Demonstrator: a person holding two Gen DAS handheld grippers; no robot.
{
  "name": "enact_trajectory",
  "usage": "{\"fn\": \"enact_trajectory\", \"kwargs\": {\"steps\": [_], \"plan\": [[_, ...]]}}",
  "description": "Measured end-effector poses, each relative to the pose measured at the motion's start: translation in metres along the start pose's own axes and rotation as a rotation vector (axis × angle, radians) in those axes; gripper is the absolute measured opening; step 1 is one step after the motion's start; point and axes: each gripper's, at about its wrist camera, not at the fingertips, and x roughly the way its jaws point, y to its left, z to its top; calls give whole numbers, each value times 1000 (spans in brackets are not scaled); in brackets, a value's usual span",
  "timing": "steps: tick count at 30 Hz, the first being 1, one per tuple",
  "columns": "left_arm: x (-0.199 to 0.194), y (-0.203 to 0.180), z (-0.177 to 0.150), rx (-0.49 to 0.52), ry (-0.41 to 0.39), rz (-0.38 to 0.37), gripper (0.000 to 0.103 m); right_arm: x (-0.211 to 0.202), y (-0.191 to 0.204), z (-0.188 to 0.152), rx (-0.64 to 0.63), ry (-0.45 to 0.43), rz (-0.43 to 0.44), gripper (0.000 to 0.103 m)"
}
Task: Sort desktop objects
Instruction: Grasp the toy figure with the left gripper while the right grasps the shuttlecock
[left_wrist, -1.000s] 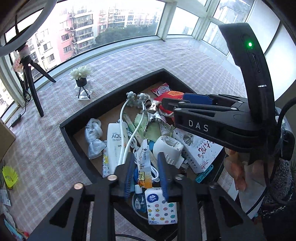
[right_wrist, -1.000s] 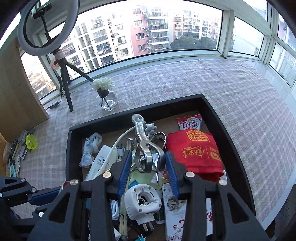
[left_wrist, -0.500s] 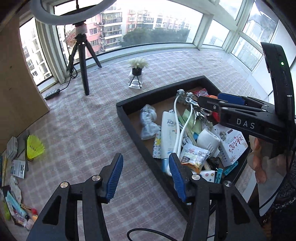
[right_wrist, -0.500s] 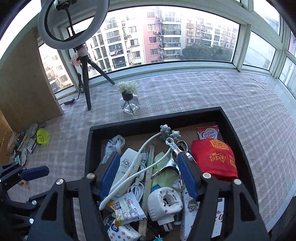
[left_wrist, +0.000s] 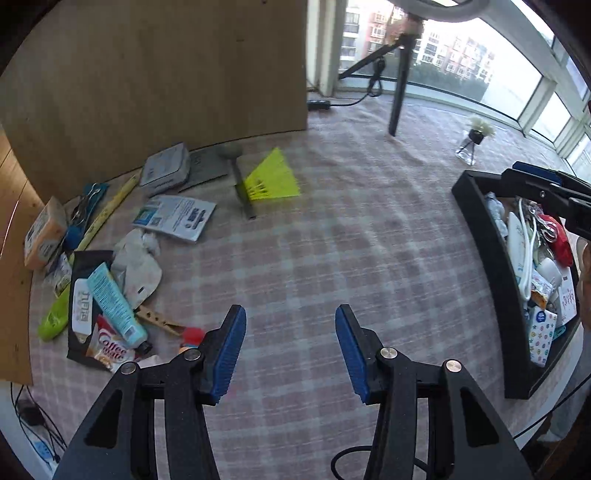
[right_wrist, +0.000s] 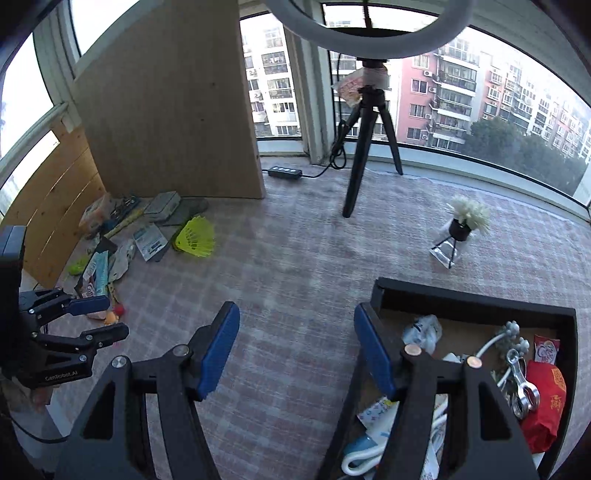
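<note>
A black tray (left_wrist: 480, 236) full of sorted items stands at the right; it also shows in the right wrist view (right_wrist: 476, 299). A pile of loose objects lies at the left by the wooden board: a light blue tube (left_wrist: 114, 299), a Coffee-mate sachet (left_wrist: 110, 350), a yellow shuttlecock (left_wrist: 273, 181), a leaflet (left_wrist: 173, 218) and a white box (left_wrist: 164, 170). My left gripper (left_wrist: 290, 350) is open and empty above the checked cloth, right of the pile. My right gripper (right_wrist: 295, 347) is open and empty at the tray's left edge.
A wooden board (left_wrist: 155, 74) stands behind the pile. A ring-light tripod (right_wrist: 369, 147) and a power strip (right_wrist: 284, 172) stand at the back. A small flower vase (right_wrist: 458, 232) sits behind the tray. The left gripper shows in the right wrist view (right_wrist: 99, 317).
Both grippers have swung left, away from the tray toward the pile. The left gripper let go of a snack packet into the tray; the right let go of the metal clip there. Both opened.
</note>
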Motion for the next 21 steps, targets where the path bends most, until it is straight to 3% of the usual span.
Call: {"fn": "enact_trajectory", "kwargs": {"steps": [4, 8, 21], "plan": [[7, 47, -16, -63, 30, 37, 46, 36, 40, 19, -103, 50, 68, 64], [14, 69, -28, -77, 68, 43, 46, 71, 71, 33, -183, 83, 94, 64], [54, 73, -28, -54, 177, 53, 45, 151, 117, 56, -281, 146, 142, 64]]}}
